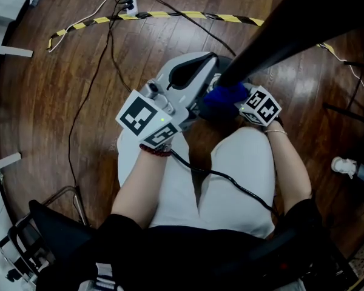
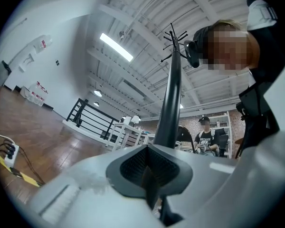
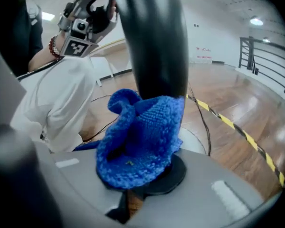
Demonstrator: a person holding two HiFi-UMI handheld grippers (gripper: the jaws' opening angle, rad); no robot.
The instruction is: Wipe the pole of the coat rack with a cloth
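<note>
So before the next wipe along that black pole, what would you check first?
1. Cloth held: the blue cloth is bunched in the right gripper, whose jaws are closed on it. Ok.
2. Cloth on the pole: the cloth's upper edge presses against it. Ok.
3. Left gripper steadying the pole: its jaws look together, with the pole rising just beyond them. Contact: cannot tell.
4. Cable: it trails across the lap, away from the pole. Ok.

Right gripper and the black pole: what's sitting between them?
A blue cloth, clamped in the jaws of the right gripper and pressed against the pole. The right gripper view shows it best.
</note>
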